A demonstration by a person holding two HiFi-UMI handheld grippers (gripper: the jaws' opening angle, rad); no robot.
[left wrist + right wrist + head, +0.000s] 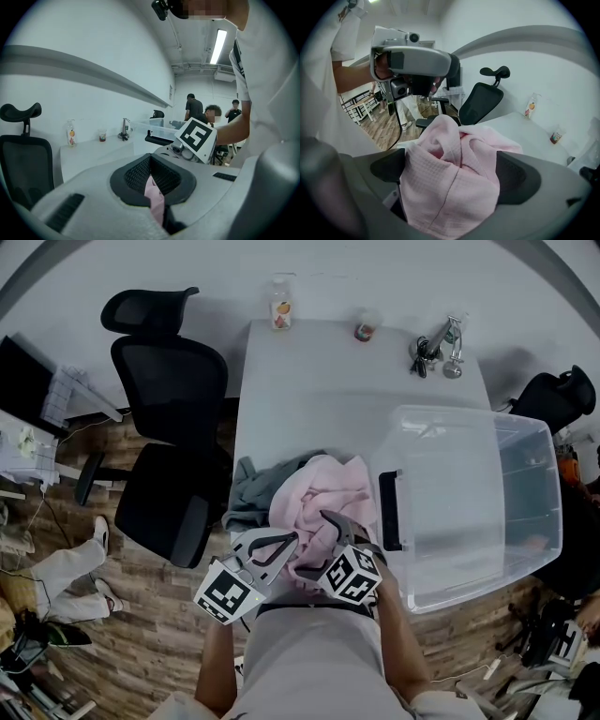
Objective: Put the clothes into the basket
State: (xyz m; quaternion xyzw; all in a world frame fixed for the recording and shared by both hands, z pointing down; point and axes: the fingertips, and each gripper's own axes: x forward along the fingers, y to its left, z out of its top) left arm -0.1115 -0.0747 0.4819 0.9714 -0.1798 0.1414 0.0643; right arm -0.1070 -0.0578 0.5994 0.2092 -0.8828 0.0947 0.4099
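- Left hand-held gripper (152,180): the jaws are closed together on a thin fold of the pink garment (323,488), which is pinched between the pads.
- Right hand-held gripper (454,180): the jaws are spread wide, and a thick bunch of the same pink garment fills the gap between them.
- Counter (319,381): both hand-held grippers sit side by side at its near edge, with the pink garment heaped directly ahead of them.
- Grey garment (255,486): it lies ahead and to the left of the left hand-held gripper, touching the pink garment.
- Basket (534,521): this clear bin stands near the right hand-held gripper, on its right, with the black handle (389,512) facing it.
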